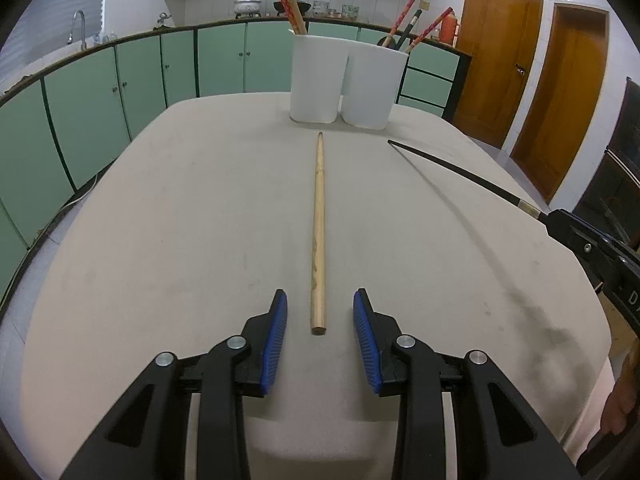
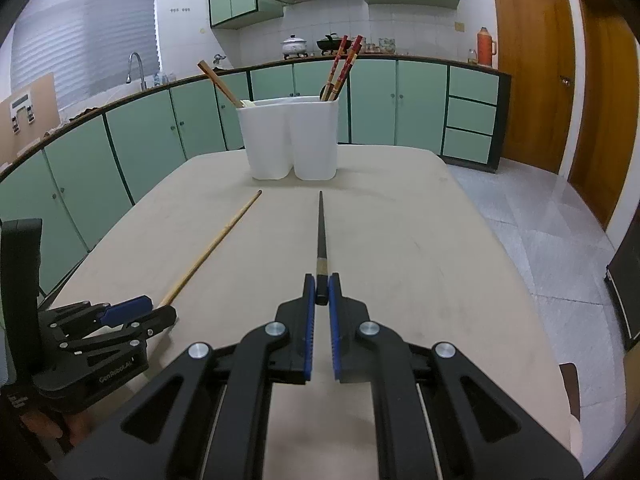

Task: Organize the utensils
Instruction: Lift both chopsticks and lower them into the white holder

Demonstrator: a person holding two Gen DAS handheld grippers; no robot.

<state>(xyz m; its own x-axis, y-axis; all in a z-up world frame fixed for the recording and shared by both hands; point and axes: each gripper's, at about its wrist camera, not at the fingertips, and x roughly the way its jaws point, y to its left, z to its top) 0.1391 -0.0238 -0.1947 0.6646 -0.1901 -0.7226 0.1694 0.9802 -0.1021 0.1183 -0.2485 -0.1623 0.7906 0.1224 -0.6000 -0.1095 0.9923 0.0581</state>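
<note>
Several chopsticks are already standing in the white two-compartment holder [image 2: 289, 138] at upper centre. Two are remaining: the right gripper [image 2: 321, 289] is pinching the black chopstick [image 2: 321, 232] by its butt; the left gripper [image 1: 320, 312] is straddling, jaws spread, the wooden chopstick [image 1: 319, 232] lying mid-table [image 1: 180, 220].

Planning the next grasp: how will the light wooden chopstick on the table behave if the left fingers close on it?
The wooden chopstick looks straight and rigid, so it probably stays stiff. Its round end suggests it may roll if one of the open left gripper fingers nudges it first. Being slim, it is likely light and could pivot when held by one end.
</note>
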